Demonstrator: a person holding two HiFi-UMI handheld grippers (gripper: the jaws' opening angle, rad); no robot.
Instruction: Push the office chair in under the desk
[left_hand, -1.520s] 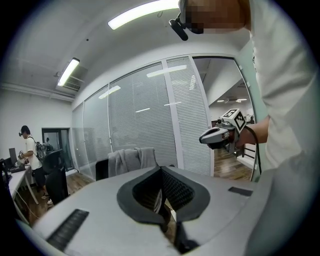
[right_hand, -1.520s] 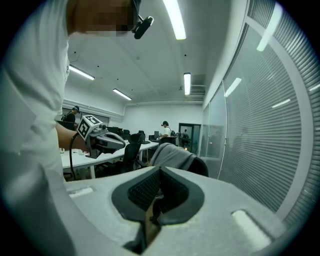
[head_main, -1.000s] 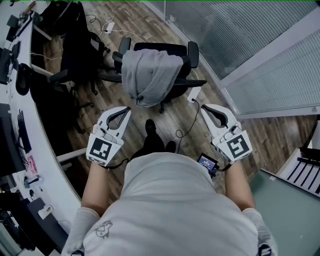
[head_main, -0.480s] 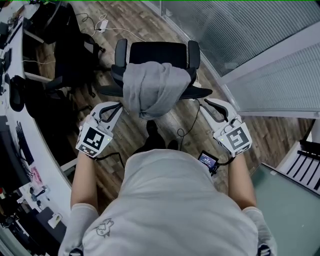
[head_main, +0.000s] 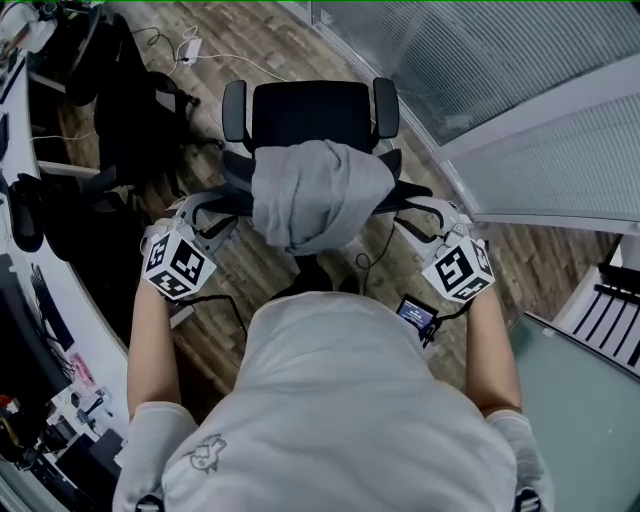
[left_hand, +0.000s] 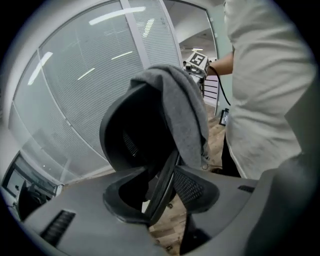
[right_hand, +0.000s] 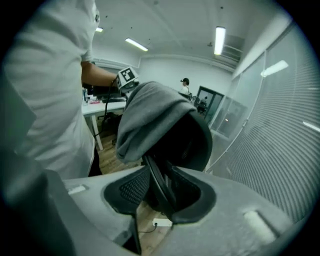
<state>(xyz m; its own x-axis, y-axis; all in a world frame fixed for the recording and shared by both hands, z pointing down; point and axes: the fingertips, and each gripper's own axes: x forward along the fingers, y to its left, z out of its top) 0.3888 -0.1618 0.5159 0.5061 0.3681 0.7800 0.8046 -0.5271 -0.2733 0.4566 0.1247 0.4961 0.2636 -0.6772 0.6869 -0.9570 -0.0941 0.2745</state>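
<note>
The office chair (head_main: 312, 112) stands out on the wooden floor (head_main: 260, 30) in front of the person, not under the white surface (head_main: 62, 300) along the left, with a grey garment (head_main: 318, 190) draped over its backrest. The left tool (head_main: 215, 208) and right tool (head_main: 408, 213) sit at either edge of that backrest, their jaws just sprung apart and released, the thin black rim (left_hand: 162, 187) standing between each pair, ungripped

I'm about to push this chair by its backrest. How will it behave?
The chair probably rolls easily on the smooth wood floor. Pushed high on the backrest, it may swivel or recline rather than travel straight. The loosely draped grey garment could slide off.
</note>
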